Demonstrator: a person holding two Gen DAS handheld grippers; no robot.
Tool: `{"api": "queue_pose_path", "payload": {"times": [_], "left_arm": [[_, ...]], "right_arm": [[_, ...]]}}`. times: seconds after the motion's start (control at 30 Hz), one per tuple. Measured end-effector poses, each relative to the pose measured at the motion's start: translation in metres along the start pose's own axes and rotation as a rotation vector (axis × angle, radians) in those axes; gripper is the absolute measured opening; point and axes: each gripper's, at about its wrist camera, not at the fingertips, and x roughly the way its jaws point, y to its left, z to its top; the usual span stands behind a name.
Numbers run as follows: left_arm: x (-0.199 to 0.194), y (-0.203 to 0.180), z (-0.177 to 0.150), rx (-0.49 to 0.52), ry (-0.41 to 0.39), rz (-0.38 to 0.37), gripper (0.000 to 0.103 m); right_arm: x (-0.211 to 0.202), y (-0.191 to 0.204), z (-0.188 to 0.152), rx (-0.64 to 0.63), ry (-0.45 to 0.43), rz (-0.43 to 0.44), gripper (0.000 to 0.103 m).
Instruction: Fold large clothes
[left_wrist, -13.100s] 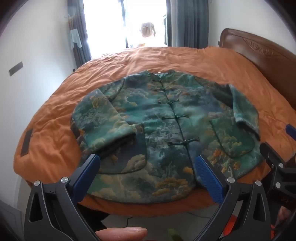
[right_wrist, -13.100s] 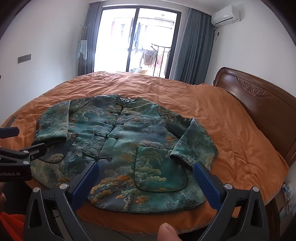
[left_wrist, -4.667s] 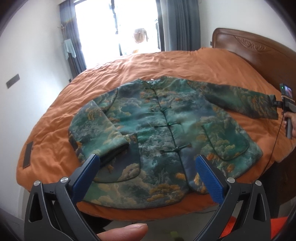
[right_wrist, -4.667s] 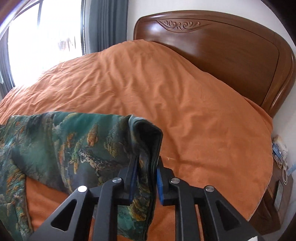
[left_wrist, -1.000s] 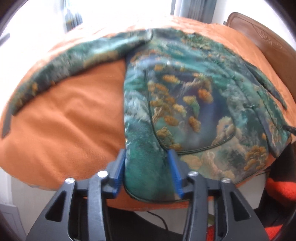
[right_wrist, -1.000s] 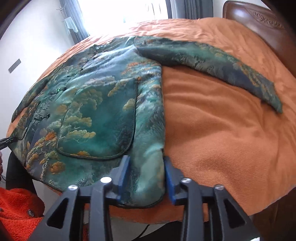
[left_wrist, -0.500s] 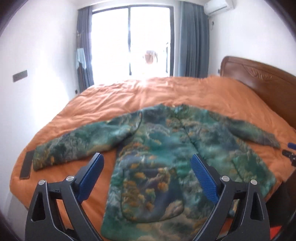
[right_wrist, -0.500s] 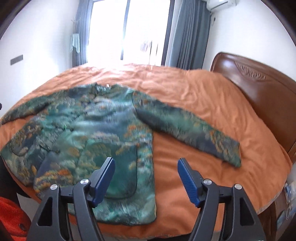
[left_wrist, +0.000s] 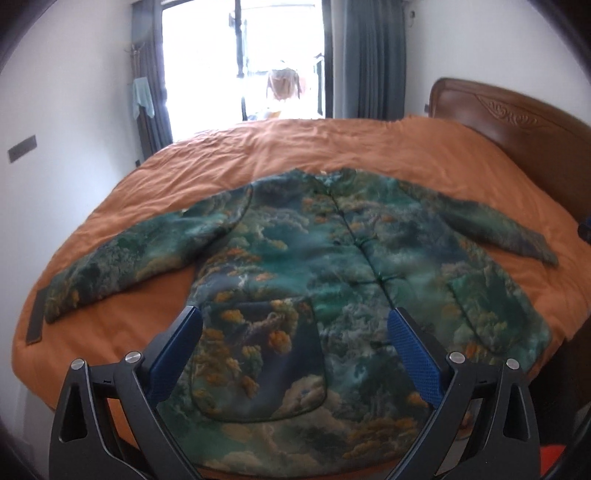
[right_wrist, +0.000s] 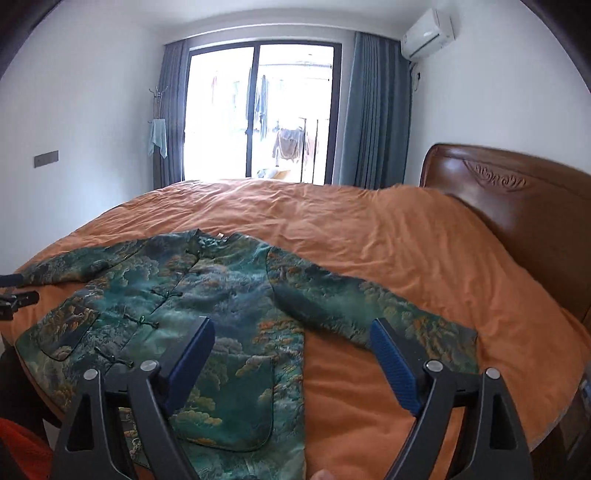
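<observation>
A green patterned jacket (left_wrist: 314, 280) with knot buttons lies flat, front up, on the orange bedspread (left_wrist: 295, 155), both sleeves spread out to the sides. My left gripper (left_wrist: 295, 350) is open and empty, held above the jacket's hem over the left pocket. My right gripper (right_wrist: 291, 358) is open and empty, above the jacket's (right_wrist: 207, 306) right side, with the right sleeve (right_wrist: 369, 306) stretched out beyond it. The left gripper's tip shows at the left edge of the right wrist view (right_wrist: 14, 299).
A carved wooden headboard (right_wrist: 517, 206) stands at the right. A glass balcony door (right_wrist: 258, 110) with grey curtains is behind the bed. A dark flat object (left_wrist: 35, 317) lies at the bed's left edge. Red fabric (right_wrist: 22, 454) is at the lower left.
A second ago both grippers were nearly closed on the jacket's bottom corners. They have let go, opened wide and pulled back and up; the jacket now lies spread flat.
</observation>
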Motion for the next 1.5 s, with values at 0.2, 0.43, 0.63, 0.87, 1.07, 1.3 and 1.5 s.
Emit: {"api": "queue_pose_path", "payload": {"times": [0.2,0.43,0.63,0.87,1.07,1.3,1.5], "left_arm": [[-0.006,-0.007,0.008,0.047,0.018,0.054,0.102],[-0.016,-0.018,0.029,0.019,-0.036,-0.035,0.102],[-0.005,-0.029,0.021,0.035,-0.003,-0.034,0.102],[0.007,-0.019,0.014,0.016,0.037,-0.002,0.102],[0.01,-0.012,0.012,-0.028,0.06,0.012,0.102],[0.014,-0.009,0.005,-0.027,0.083,0.046,0.102],[0.017,-0.006,0.004,-0.038,0.088,0.051,0.102]], "right_arm": [[0.032,-0.039,-0.033,0.093,0.126,-0.043,0.103],[0.039,-0.136,-0.024,0.275,0.125,-0.161,0.103],[0.08,-0.222,-0.06,0.557,0.243,-0.189,0.103],[0.134,-0.277,-0.096,0.892,0.334,-0.147,0.103],[0.171,-0.309,-0.126,1.207,0.302,-0.186,0.097],[0.191,-0.318,-0.123,1.232,0.255,-0.198,0.014],[0.153,-0.27,-0.038,0.862,0.155,-0.27,0.01]]}}
